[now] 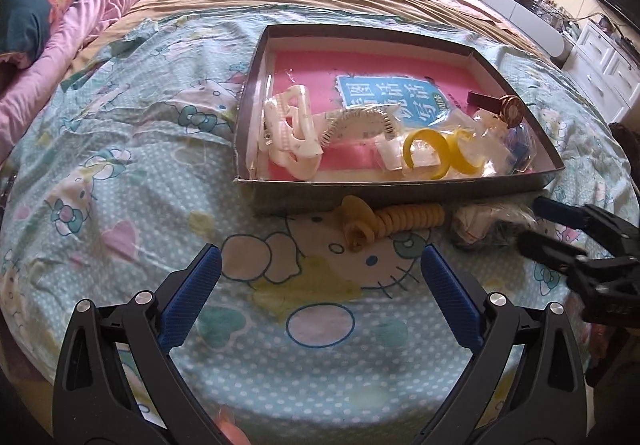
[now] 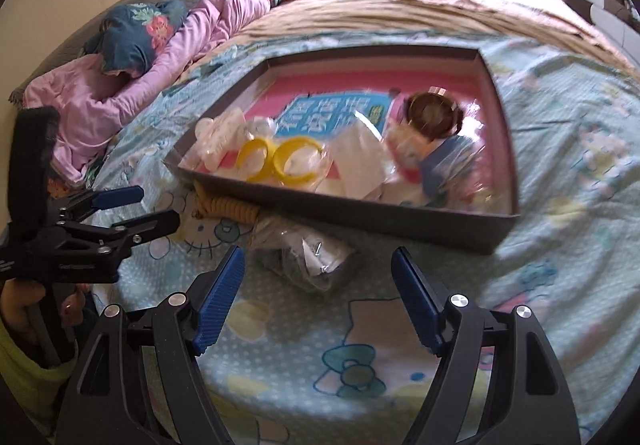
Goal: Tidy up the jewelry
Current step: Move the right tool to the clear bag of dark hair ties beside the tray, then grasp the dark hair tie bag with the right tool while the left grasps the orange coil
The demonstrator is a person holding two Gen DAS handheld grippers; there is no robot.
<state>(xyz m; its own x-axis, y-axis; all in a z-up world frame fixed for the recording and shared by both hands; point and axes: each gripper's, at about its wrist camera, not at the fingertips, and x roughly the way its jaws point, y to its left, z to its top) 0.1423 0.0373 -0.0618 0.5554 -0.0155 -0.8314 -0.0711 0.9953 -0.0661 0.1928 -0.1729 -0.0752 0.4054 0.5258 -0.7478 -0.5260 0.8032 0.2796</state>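
A yellow coiled hair tie (image 1: 394, 223) lies on the bed (image 1: 160, 173) against the near wall of the grey box (image 1: 400, 191), a clear packet (image 2: 308, 251) just beside it. Inside the box sit 2 yellow rings (image 1: 440, 153) and white clips (image 1: 294, 129). The left claw (image 1: 320, 277) and right claw (image 2: 318, 287) both gape apart, empty.

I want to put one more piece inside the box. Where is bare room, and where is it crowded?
Free: the pink floor along the far wall of the box, beyond the blue label. Crowded: the near half, from the white hair clip past the yellow bangles to the right corner. Outside, the yellow coil tie and plastic packet lie before the near wall.
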